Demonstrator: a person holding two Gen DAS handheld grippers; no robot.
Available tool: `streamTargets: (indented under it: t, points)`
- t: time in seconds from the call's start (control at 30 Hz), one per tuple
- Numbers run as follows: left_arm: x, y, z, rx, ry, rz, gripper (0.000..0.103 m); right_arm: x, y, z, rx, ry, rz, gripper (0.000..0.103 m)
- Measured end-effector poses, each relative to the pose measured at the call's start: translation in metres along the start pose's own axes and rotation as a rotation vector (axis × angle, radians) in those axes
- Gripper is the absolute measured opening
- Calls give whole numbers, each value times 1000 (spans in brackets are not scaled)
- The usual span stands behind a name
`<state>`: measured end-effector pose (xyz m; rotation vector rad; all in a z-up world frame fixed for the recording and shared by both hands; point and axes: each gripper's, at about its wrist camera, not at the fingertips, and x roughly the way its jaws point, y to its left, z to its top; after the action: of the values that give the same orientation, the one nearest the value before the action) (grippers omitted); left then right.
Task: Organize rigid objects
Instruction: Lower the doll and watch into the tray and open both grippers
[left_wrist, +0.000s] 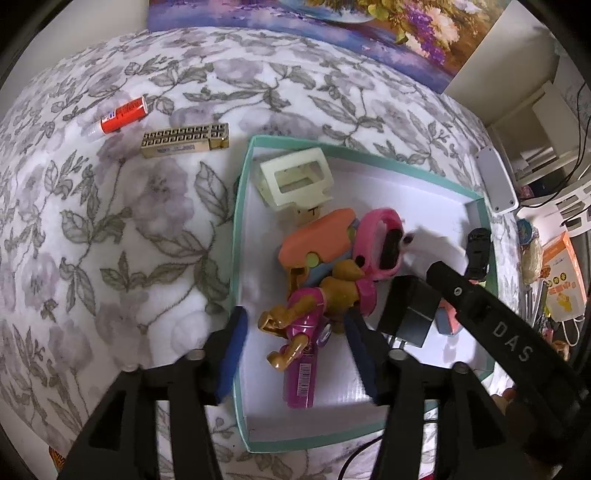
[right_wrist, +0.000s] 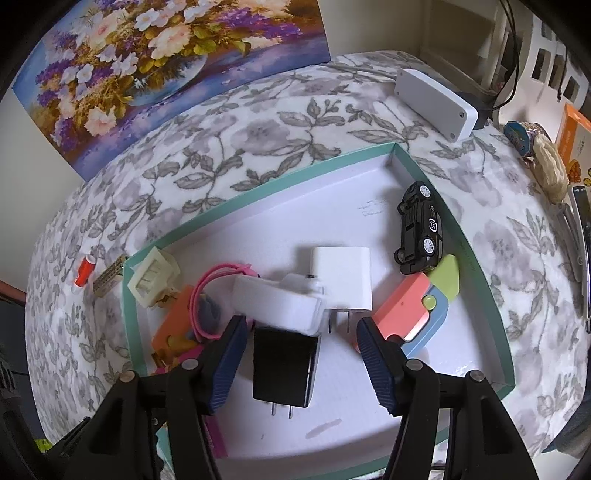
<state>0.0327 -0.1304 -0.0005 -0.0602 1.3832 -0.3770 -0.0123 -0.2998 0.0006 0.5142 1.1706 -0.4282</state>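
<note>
The left gripper (left_wrist: 295, 354) hangs over the near end of the teal box (left_wrist: 240, 258). Its fingers are spread, and the pink toy figure (left_wrist: 299, 332) lies between them on the box floor. The pads do not look like they press on it, so the toy seems let go. A good next move, I think, is to lift straight up, so the fingers do not bump the toy or the box wall by the left finger.

The right gripper (right_wrist: 303, 354) also has spread fingers. The black plug (right_wrist: 284, 369) lies between them, close to the left finger, and nothing pinches it.

Inside the box, past the fingers, lie a white plug (right_wrist: 341, 278), a white block (right_wrist: 280, 302), a black toy car (right_wrist: 419, 232), a cream frame (right_wrist: 149, 282), a pink band (right_wrist: 218, 295) and a pink-and-blue piece (right_wrist: 410, 314).

Two things are not in yet: a red tube (left_wrist: 123, 114) and a patterned box (left_wrist: 184, 140), far beyond the left finger on the flowered surface (left_wrist: 110, 240).
</note>
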Motion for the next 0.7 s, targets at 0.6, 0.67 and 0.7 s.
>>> streamTargets:
  t: [0.6,0.67,0.7]
  points:
    - [-30,37,13,-123,-119,52,64,-11,-1,3,5,-38,-3,69]
    - [-32,45,15,-151,-127,70,64,-11,3,2,-8,-39,-5,69]
    - [-32,49,16,-161,-129,77,64,-11,4,2,-14,-40,-5,69]
